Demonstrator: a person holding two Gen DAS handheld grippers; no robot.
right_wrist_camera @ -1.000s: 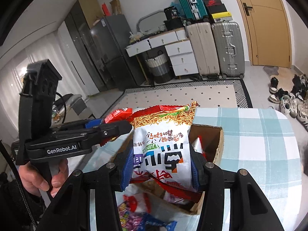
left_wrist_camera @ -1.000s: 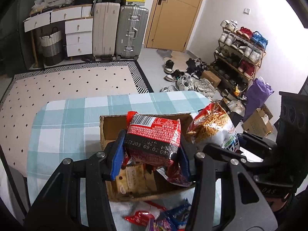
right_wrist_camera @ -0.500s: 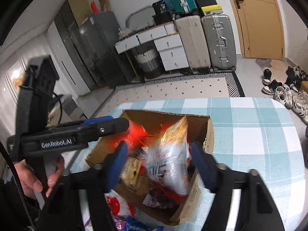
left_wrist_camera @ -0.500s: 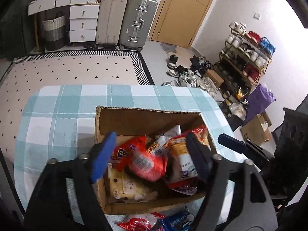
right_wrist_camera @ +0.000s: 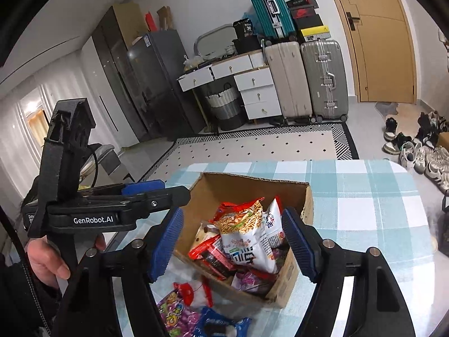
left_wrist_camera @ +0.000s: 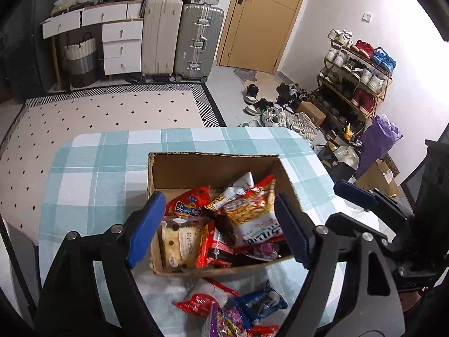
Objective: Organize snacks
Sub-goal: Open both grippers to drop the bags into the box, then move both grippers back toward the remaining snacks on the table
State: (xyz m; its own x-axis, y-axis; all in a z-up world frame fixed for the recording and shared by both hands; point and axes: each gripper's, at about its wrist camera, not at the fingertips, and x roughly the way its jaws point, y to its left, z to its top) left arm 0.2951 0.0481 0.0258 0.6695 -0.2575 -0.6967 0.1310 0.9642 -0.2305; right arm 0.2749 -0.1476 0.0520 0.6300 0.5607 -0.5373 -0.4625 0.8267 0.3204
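— Holding anything?
— No. My left tongs (left_wrist_camera: 217, 229) and right tongs (right_wrist_camera: 234, 243) just opened, empty, above the cardboard box (left_wrist_camera: 213, 165).
— Risk?
— Noodle packet (right_wrist_camera: 247, 241) leans; loose snacks (left_wrist_camera: 235, 309) before the box could get knocked off the bench.

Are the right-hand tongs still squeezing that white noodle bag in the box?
Apart. The right wrist view shows the right tongs, which have just been opening, standing wide, with clear gaps between both blue pads and the noodle bag lying in the box.
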